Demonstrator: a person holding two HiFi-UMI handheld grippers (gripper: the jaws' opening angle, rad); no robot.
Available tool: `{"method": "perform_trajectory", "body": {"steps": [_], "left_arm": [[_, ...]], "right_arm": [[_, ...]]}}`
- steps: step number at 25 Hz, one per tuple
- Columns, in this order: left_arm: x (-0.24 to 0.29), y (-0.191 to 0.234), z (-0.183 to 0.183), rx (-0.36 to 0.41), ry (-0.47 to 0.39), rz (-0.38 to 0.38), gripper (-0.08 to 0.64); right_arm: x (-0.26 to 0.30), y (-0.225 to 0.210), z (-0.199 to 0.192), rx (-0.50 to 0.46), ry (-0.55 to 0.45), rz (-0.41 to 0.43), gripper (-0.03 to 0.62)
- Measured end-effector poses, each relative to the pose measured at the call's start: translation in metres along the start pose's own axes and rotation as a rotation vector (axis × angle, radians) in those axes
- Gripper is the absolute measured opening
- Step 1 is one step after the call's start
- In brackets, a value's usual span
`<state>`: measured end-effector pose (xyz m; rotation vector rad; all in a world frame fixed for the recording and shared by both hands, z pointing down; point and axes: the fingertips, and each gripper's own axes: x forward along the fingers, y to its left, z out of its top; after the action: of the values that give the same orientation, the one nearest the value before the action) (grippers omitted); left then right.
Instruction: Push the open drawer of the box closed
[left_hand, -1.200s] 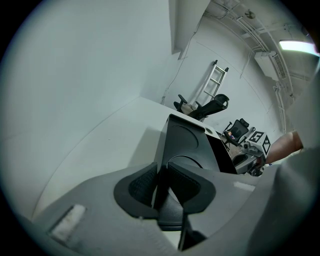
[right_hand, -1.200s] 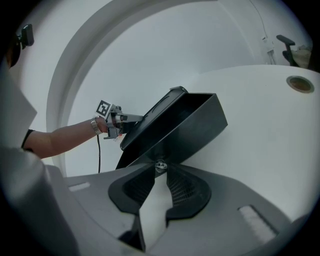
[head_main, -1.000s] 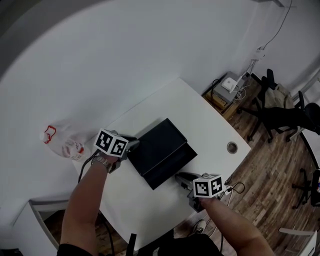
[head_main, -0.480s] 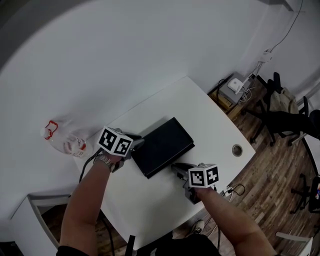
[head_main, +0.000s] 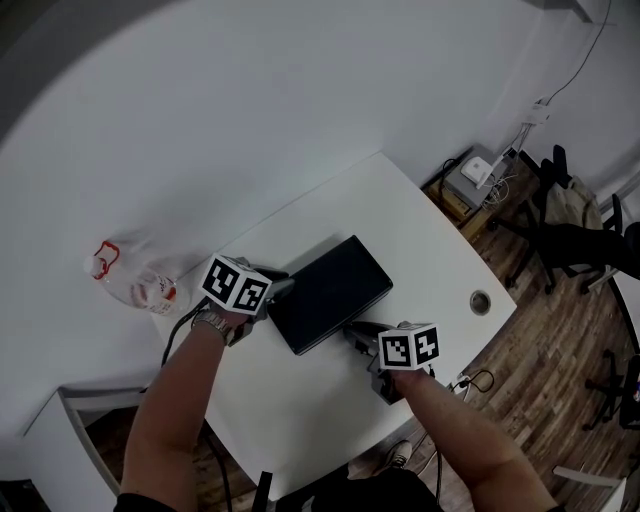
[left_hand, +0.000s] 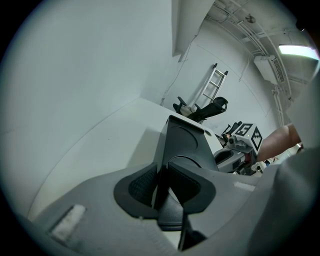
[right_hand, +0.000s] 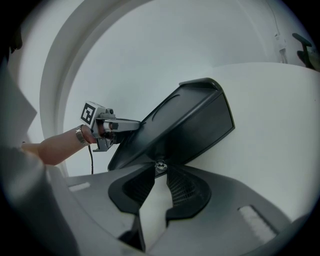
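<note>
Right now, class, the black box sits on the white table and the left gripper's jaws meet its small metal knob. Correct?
No: it is the right gripper that is at the knob, as the right gripper view shows. The black box does sit on the white table.

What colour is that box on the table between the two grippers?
The box is plain black, dark against the white table; the head view shows it best.
</note>
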<state>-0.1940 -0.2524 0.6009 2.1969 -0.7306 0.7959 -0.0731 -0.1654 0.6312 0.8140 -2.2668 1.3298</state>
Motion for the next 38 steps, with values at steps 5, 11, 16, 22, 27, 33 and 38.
{"method": "perform_trajectory", "body": {"steps": [5, 11, 16, 22, 27, 33, 38], "left_arm": [[0.000, 0.000, 0.001, 0.016, -0.003, 0.018, 0.075], [-0.005, 0.006, 0.004, 0.017, -0.055, 0.051, 0.087], [-0.011, 0.010, 0.003, -0.020, -0.124, 0.066, 0.092], [-0.041, 0.021, 0.009, -0.065, -0.250, 0.138, 0.092], [-0.075, 0.015, 0.001, -0.074, -0.301, 0.242, 0.002], [-0.100, -0.045, -0.026, -0.108, -0.335, 0.251, 0.000], [-0.105, -0.160, -0.061, -0.165, -0.424, 0.136, 0.000]], "right_arm": [[0.001, 0.000, 0.001, 0.010, -0.013, 0.002, 0.077], [0.005, 0.002, -0.003, 0.026, -0.017, 0.007, 0.117], [-0.008, 0.004, -0.013, 0.048, -0.026, 0.015, 0.127], [-0.037, 0.012, -0.021, 0.050, -0.055, 0.047, 0.115], [-0.062, 0.013, -0.028, 0.029, -0.075, 0.069, 0.058], [-0.106, 0.034, -0.040, -0.028, -0.089, 0.167, 0.005], [-0.177, 0.057, -0.071, -0.101, -0.079, 0.284, 0.005]]}}
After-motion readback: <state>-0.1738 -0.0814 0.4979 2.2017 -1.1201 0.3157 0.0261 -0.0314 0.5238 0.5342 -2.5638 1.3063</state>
